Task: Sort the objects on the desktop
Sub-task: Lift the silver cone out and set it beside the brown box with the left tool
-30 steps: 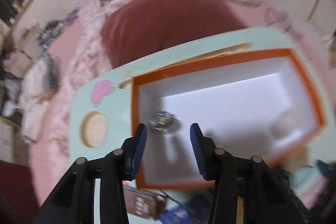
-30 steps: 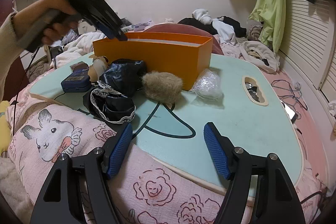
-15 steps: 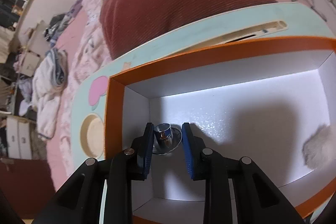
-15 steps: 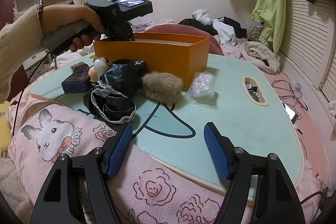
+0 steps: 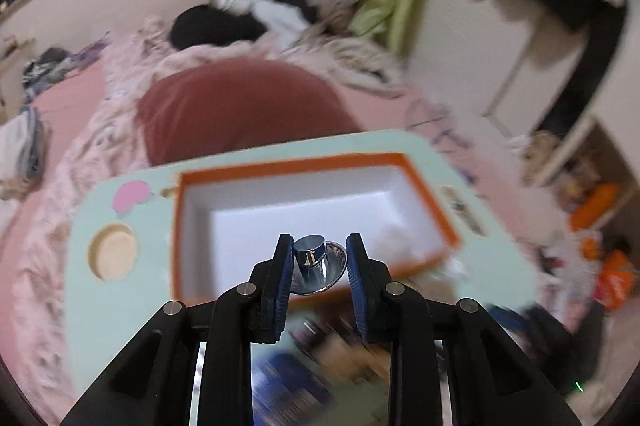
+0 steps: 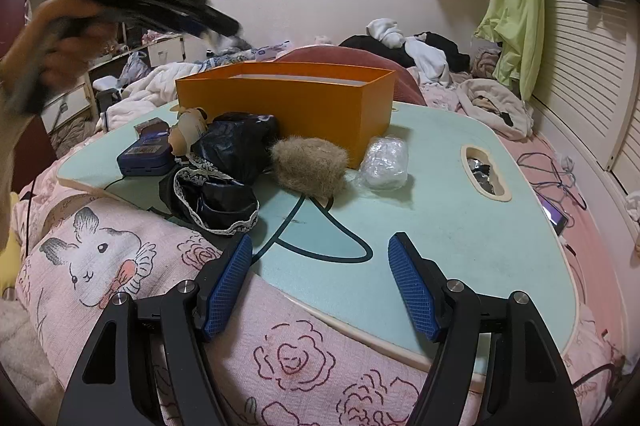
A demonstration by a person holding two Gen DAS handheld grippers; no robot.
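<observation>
The left hand-held gripper [image 5: 316,258] grips a shiny metal cap [image 5: 316,264], held in the air above the near wall of the orange box [image 5: 430,210] on the table [image 5: 132,290]. The right hand-held gripper [image 6: 320,282] hangs wide apart over the table's near edge.

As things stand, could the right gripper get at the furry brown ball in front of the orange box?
Probably yes. The right gripper is open and empty, and bare tabletop lies between it and the furry ball; only a dark cord crosses the path.

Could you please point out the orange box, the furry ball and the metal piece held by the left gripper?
Orange box [image 6: 288,102], right wrist, front wall.
Furry ball [image 6: 308,166], right wrist, middle.
Metal piece [image 5: 310,250], left wrist, cylindrical top.
</observation>
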